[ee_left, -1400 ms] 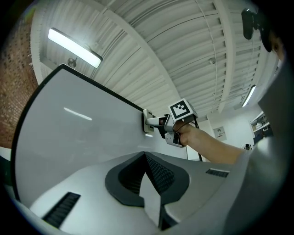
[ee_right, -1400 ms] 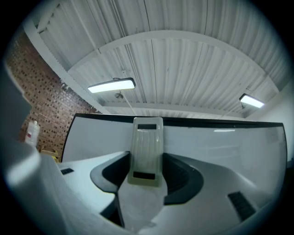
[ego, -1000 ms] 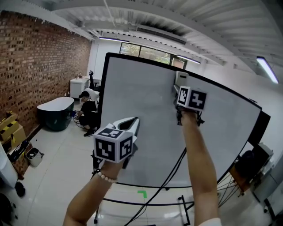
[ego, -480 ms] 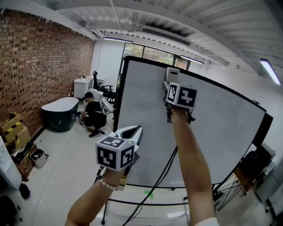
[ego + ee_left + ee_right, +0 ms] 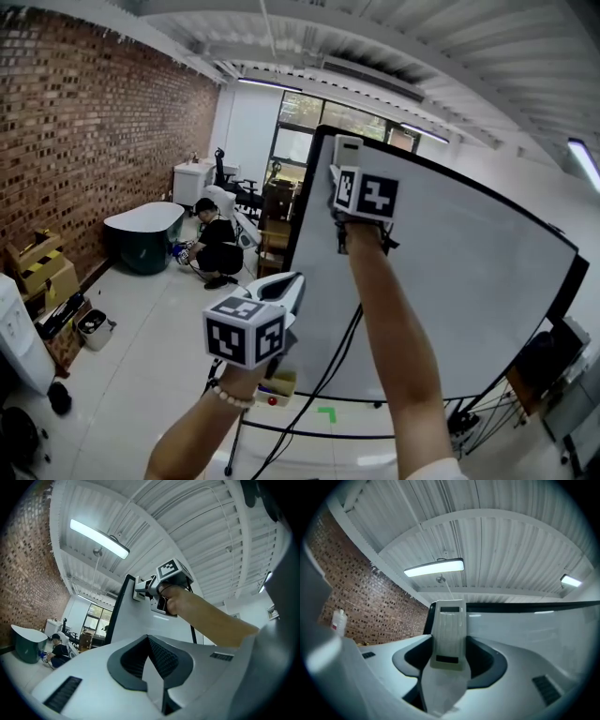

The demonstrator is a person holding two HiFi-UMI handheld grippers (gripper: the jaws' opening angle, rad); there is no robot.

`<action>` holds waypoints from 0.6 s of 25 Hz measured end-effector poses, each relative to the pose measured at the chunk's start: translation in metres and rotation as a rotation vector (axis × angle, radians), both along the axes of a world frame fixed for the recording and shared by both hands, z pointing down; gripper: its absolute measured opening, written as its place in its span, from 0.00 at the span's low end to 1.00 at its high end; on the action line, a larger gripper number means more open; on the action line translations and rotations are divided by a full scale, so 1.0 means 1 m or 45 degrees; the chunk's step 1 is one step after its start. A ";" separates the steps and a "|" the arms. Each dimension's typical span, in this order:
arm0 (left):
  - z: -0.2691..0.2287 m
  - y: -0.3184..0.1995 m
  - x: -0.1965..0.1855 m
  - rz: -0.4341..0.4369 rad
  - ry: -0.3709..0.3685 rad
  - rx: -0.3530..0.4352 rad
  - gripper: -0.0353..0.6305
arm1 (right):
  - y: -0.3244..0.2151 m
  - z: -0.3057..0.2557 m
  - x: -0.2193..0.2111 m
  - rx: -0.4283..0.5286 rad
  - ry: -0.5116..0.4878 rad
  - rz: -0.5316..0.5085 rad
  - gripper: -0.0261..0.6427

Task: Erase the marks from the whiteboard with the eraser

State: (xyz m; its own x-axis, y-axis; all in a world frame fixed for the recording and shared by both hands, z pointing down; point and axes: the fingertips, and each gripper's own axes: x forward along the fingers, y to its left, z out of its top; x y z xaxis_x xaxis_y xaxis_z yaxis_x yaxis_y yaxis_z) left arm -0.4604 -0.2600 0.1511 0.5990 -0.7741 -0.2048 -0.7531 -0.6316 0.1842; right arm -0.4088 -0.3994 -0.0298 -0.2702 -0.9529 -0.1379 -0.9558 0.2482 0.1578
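The big whiteboard (image 5: 450, 281) in a black frame stands on the right; I see no marks on its surface. My right gripper (image 5: 345, 171) is raised at the board's top left corner and is shut on the pale eraser (image 5: 348, 148). In the right gripper view the eraser (image 5: 449, 634) stands upright between the jaws, against the whiteboard (image 5: 534, 625). My left gripper (image 5: 292, 279) hovers lower, left of the board, away from it. Its jaws are shut with nothing between them (image 5: 149, 639). The left gripper view also shows the right gripper (image 5: 161, 581) with the eraser (image 5: 139, 586).
A brick wall (image 5: 75, 141) runs along the left. A person (image 5: 217, 246) crouches near a dark tub (image 5: 142, 234). Cardboard boxes (image 5: 42, 267) lie by the wall. A cable (image 5: 328, 375) hangs from the right arm. Green tape (image 5: 326, 411) marks the floor by the board's stand.
My right gripper has carried the eraser leftward along the top of the board to its top left corner. The left gripper has stayed about where it was, shut.
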 end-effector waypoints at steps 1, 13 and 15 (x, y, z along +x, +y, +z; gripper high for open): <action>0.003 0.000 -0.007 -0.002 0.003 -0.006 0.04 | -0.001 0.001 -0.009 0.002 0.004 0.001 0.41; 0.036 0.000 -0.050 0.020 0.039 -0.073 0.04 | 0.010 0.053 -0.060 0.030 0.015 -0.010 0.41; 0.039 0.000 -0.048 0.036 0.043 -0.066 0.04 | 0.012 0.067 -0.061 0.019 0.017 -0.015 0.41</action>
